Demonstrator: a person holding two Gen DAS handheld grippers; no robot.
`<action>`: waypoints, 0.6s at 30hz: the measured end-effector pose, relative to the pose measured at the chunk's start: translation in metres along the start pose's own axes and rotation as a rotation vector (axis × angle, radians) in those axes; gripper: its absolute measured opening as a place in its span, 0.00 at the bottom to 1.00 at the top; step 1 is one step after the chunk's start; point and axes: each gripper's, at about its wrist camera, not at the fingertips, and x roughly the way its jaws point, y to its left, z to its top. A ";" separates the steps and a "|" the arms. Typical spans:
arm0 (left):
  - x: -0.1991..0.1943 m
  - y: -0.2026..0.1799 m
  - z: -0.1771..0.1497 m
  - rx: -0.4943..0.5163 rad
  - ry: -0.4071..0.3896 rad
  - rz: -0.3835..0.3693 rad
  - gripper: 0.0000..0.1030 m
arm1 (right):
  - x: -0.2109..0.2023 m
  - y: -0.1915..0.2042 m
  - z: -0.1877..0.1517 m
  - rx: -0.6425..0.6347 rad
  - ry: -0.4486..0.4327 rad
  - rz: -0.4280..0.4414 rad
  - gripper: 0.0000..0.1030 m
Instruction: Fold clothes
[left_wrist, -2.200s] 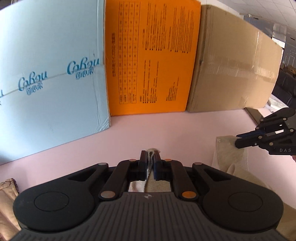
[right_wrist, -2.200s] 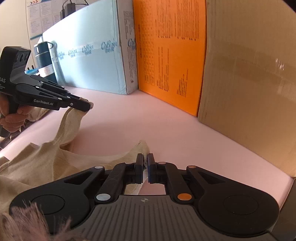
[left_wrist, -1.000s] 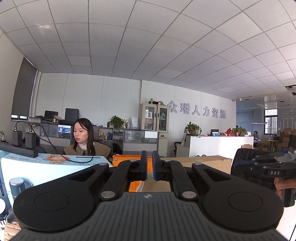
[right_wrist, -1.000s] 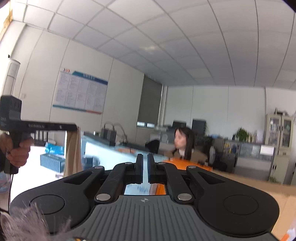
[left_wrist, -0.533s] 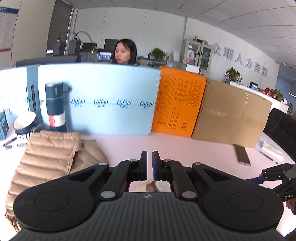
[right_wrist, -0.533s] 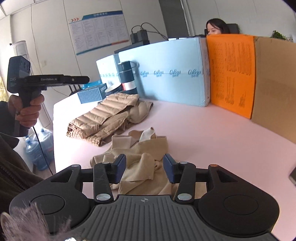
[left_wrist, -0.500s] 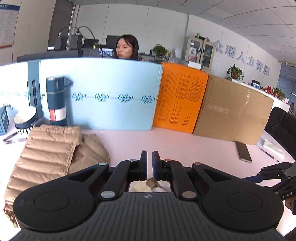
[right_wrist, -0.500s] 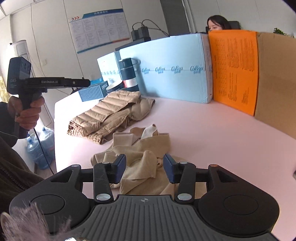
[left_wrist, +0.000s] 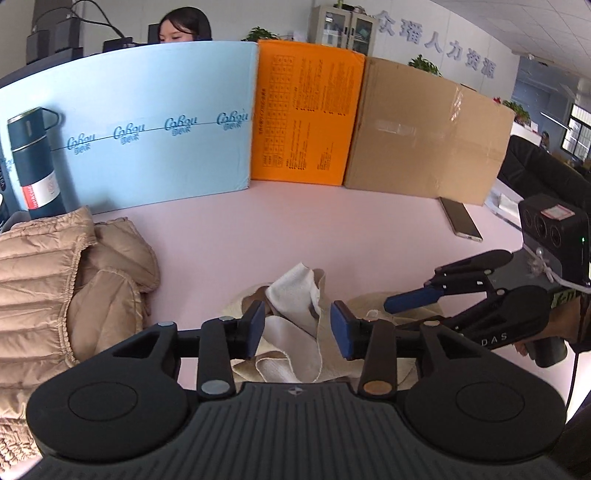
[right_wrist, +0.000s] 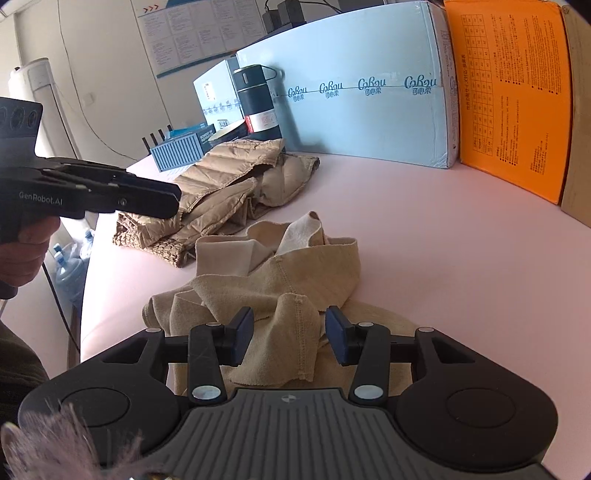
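Garment is seen heaped mid-table, both grippers spread wide above it, nothing held — left gripper, right gripper. Layers are bunched, so several could be pinched at once and the fold spoiled. Jacket lies just beside it and could be snagged — flask, boxes and phone stand well apart.

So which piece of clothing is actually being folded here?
Start at the pink table in front of the boxes. The thin beige garment lies crumpled at its near edge, under both open tools. Unlike the puffy quilted jacket beside it, it is smooth and flat-knit.
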 end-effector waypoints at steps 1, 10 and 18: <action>0.005 -0.002 0.001 0.018 0.010 -0.008 0.41 | 0.002 -0.002 0.001 0.003 0.001 0.003 0.40; 0.031 -0.039 0.004 0.440 0.015 -0.066 0.55 | 0.002 -0.004 -0.004 -0.036 0.046 0.014 0.07; 0.058 -0.078 0.002 0.905 0.027 -0.111 0.55 | -0.016 0.003 -0.006 -0.098 0.035 -0.059 0.07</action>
